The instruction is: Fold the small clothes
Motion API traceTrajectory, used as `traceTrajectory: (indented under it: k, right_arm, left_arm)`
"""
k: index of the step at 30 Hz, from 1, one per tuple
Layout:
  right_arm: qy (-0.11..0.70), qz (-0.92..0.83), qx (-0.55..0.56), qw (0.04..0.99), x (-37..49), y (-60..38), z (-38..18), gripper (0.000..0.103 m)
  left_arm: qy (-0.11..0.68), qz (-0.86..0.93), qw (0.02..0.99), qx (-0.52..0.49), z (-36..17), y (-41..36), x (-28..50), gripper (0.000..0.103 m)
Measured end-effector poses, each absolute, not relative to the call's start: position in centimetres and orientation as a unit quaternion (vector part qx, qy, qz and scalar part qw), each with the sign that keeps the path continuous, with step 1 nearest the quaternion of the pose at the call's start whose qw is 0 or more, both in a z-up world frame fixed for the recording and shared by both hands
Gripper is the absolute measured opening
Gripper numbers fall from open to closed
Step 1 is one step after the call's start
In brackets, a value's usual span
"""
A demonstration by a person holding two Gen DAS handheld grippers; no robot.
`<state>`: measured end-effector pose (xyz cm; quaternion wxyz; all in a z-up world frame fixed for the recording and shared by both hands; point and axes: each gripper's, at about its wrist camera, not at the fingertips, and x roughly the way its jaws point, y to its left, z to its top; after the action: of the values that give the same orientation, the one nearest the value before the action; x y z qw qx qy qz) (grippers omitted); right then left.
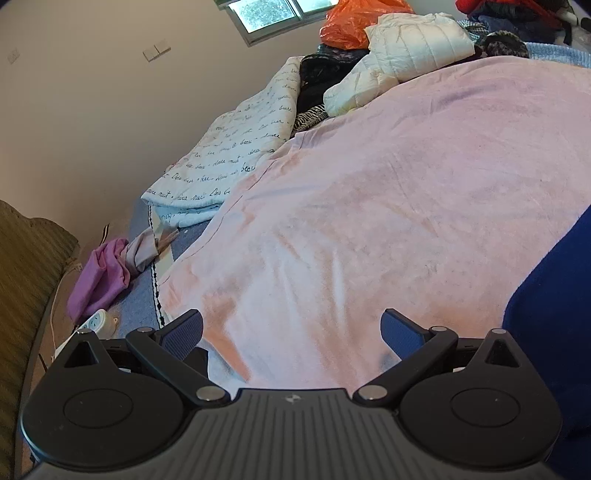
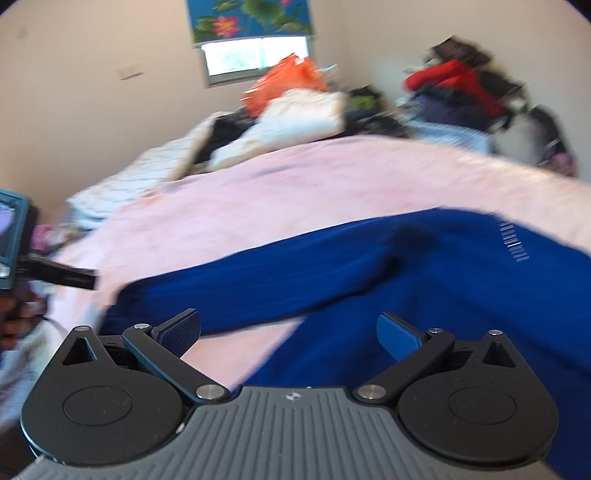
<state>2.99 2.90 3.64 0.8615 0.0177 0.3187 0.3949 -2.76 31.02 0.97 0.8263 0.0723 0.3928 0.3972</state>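
A dark blue garment (image 2: pixel 388 266) lies spread on the pink blanket (image 2: pixel 295 177), with one long part reaching left and a small white print near its right edge. My right gripper (image 2: pixel 290 332) hovers open just above its near edge, nothing between the fingers. This view is motion-blurred. In the left wrist view only a corner of the blue garment (image 1: pixel 554 314) shows at the right. My left gripper (image 1: pixel 291 332) is open over bare pink blanket (image 1: pixel 369 203), left of the garment. The left gripper (image 2: pixel 55 275) also shows at the far left of the right wrist view.
A white puffer jacket (image 1: pixel 406 55), an orange bag (image 1: pixel 354 22) and dark clothes are piled at the far end of the bed. A white quilt with script print (image 1: pixel 229 155) lies along the left side. A purple cloth (image 1: pixel 99 273) and a power strip (image 1: pixel 92 321) lie by the wall.
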Motion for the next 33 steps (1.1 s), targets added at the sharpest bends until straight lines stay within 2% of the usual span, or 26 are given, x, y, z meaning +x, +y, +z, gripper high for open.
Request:
traceTrajectory:
  k: [4,7,10,12,13,14,15,18,22,24,25,26,29,33]
  right_arm:
    - [0.381,0.488,0.051,0.784,3.1,7.6,2.4,0.099]
    - [0.412,0.515,0.039,0.751,2.7,11.0,1.1,0.09]
    - [0.434,0.52,0.017,0.736,2.2,13.6,-0.2,0.063]
    - [0.425,0.516,0.006,0.744,1.9,14.6,-0.4,0.033]
    - [0.418,0.508,-0.007,0.753,1.8,14.8,-0.3,0.025]
    - [0.402,0.5,-0.027,0.766,1.5,15.0,0.1,0.01]
    - [0.375,0.497,-0.054,0.781,0.9,15.2,0.8,0.007]
    - [0.266,0.492,-0.156,0.814,-1.7,15.7,3.2,0.004]
    - [0.048,0.526,-0.252,0.811,-6.7,16.6,6.0,0.005]
    - [-0.012,0.578,-0.271,0.769,-9.3,16.9,6.3,0.023]
    - [-0.022,0.603,-0.285,0.745,-10.3,17.0,6.2,0.035]
    - [-0.028,0.622,-0.292,0.726,-11.2,17.2,6.0,0.052]
    - [0.026,0.633,-0.252,0.731,-10.1,16.3,5.7,0.053]
    - [0.195,0.565,-0.147,0.788,-2.7,13.7,4.9,0.056]
  left_arm:
    - [0.392,0.374,0.839,0.059,1.4,30.4,-2.7,0.103]
    - [0.381,0.374,0.843,0.068,1.8,29.8,-2.8,0.103]
    - [0.379,0.37,0.846,0.06,1.9,29.9,-3.1,0.103]
    - [0.378,0.371,0.846,0.056,1.9,30.1,-3.2,0.103]
    - [0.377,0.373,0.846,0.056,1.9,30.2,-3.3,0.103]
    - [0.377,0.375,0.845,0.054,1.9,30.4,-3.4,0.103]
    - [0.376,0.378,0.845,0.05,2.0,30.6,-3.6,0.103]
    - [0.367,0.394,0.842,0.034,2.5,31.6,-4.1,0.103]
    - [0.355,0.415,0.838,0.025,3.6,33.1,-4.9,0.103]
    - [0.349,0.428,0.833,0.023,4.1,34.1,-5.4,0.103]
    - [0.348,0.433,0.831,0.019,4.3,34.5,-5.6,0.103]
    - [0.347,0.437,0.83,0.012,4.4,35.0,-5.9,0.103]
    - [0.349,0.43,0.833,-0.006,4.3,35.5,-6.5,0.103]
    - [0.358,0.412,0.838,0.005,3.7,34.5,-6.1,0.103]
